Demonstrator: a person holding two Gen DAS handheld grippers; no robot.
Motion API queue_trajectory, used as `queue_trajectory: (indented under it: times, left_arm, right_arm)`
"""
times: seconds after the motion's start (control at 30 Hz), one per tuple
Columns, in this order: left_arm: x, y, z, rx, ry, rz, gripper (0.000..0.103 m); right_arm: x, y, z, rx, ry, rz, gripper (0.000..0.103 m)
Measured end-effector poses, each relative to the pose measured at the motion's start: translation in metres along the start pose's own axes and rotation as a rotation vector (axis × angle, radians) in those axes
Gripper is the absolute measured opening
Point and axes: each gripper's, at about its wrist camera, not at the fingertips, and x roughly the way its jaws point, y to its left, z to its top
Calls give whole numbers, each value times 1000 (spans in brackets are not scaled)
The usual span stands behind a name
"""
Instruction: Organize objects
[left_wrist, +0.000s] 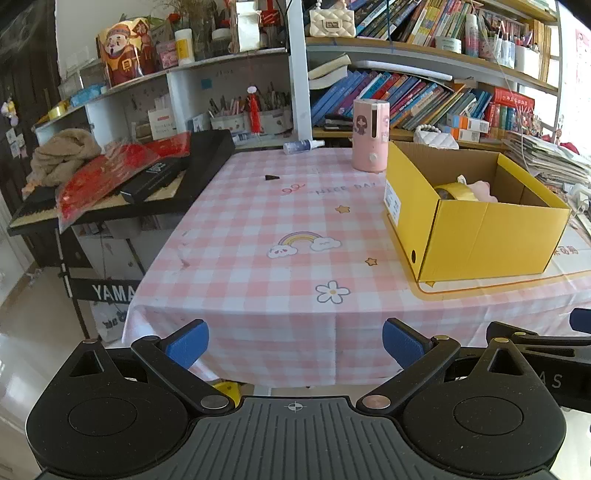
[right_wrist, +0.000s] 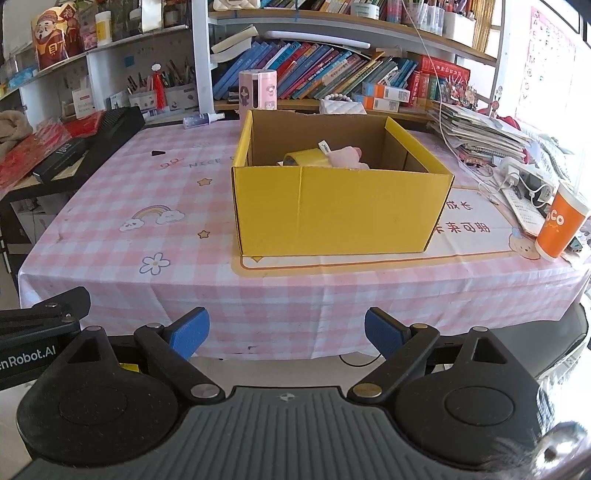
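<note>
Left wrist view: left gripper (left_wrist: 295, 345) hangs off the near table edge, jaws wide, nothing between the blue pads (left_wrist: 188, 343). One yellow box (left_wrist: 476, 236) sits open-topped on the pink checked tablecloth (left_wrist: 258, 206), right of centre, long axis running from near right toward the far left, one corner turned to this camera. Inside, one roll of yellow tape (left_wrist: 456, 192) lying against one pink soft toy (left_wrist: 484, 190). Behind the box, one pink cylinder canister (left_wrist: 370, 134) standing upright; left of it one small spray bottle (left_wrist: 303, 146) on its side, nozzle pointing right. One tiny black triangle (left_wrist: 272, 177) on the cloth. This view alone shows the black keyboard (left_wrist: 184, 177) in full, red packets piled on it. Right wrist view: right gripper (right_wrist: 287, 338) also off the near edge, jaws wide, empty. Here the box (right_wrist: 340, 210) faces the camera almost squarely, its short side forward, tape (right_wrist: 304, 157) and toy (right_wrist: 345, 155) just visible over the rim. Only this view shows one orange cup (right_wrist: 561, 227) upright at the table's right edge, and the paper stack (right_wrist: 480, 129) beyond.
</note>
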Motion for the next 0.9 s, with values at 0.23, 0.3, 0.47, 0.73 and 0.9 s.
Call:
queue_trajectory:
  times: [0.23, 0.3, 0.47, 0.73, 0.9]
  left_arm:
    - [4, 1, 2, -12, 10, -4, 101]
    - [4, 2, 4, -13, 10, -5, 101]
    - [5, 2, 6, -15, 10, -5, 101]
    - [8, 4, 7, -20, 3, -13, 101]
    - [9, 4, 7, -19, 3, -14, 101]
  right_arm:
    - [4, 2, 3, -5, 3, -5, 91]
    - [5, 2, 4, -5, 3, -5, 91]
    - [7, 4, 6, -8, 1, -7, 91]
    - [8, 4, 7, -8, 3, -7, 91]
    - [13, 5, 9, -7, 10, -6, 91]
